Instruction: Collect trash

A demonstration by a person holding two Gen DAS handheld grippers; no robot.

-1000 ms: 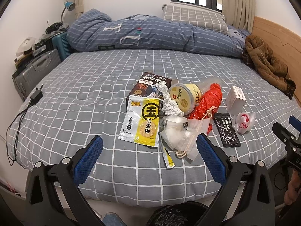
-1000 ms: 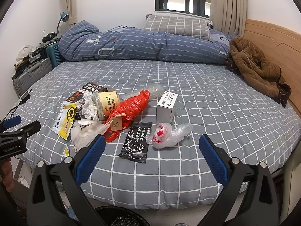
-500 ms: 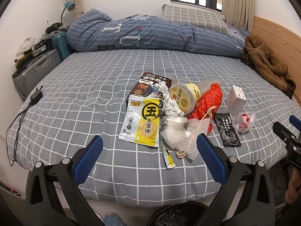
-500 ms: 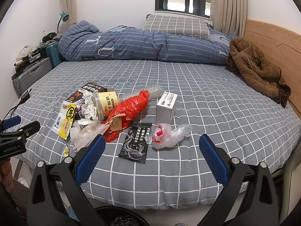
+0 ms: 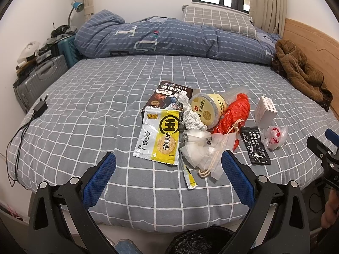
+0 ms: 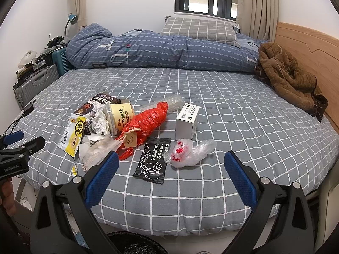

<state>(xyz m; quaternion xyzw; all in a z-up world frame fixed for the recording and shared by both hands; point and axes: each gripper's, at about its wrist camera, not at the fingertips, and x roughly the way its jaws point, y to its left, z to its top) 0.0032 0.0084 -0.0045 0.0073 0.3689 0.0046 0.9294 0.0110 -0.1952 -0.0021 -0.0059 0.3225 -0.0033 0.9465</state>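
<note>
Left gripper (image 5: 168, 174) and right gripper (image 6: 171, 173): black angular frames, studded with silver screws, tipped with blue textured fingers (image 6: 102, 174). Marked "GenRobot.AI" in white on the left unit's side. Bare skin of hand (image 6: 7, 196) glimpsed below.

Left gripper (image 5: 168, 163): jaws spread wide, nothing between them. Blue-padded fingers (image 5: 99, 180) enter own view from 7 and 5 o'clock, tips angled up and inward toward centre. Black frame arms fill the lower corners. Level, pointing forward.

Right gripper (image 6: 169, 162): jaws equally wide apart, holding nothing. Blue pads (image 6: 240, 180) rise from 7 and 5 o'clock in own view. Same level, forward pose.

Cross-views: right gripper appears at 3–4 o'clock of the left view; left gripper at 9 o'clock of the right view, side by side.

Left hand (image 6: 7, 196): skin visible at 8 o'clock, wrapped on the handle below the gripper body.
</note>
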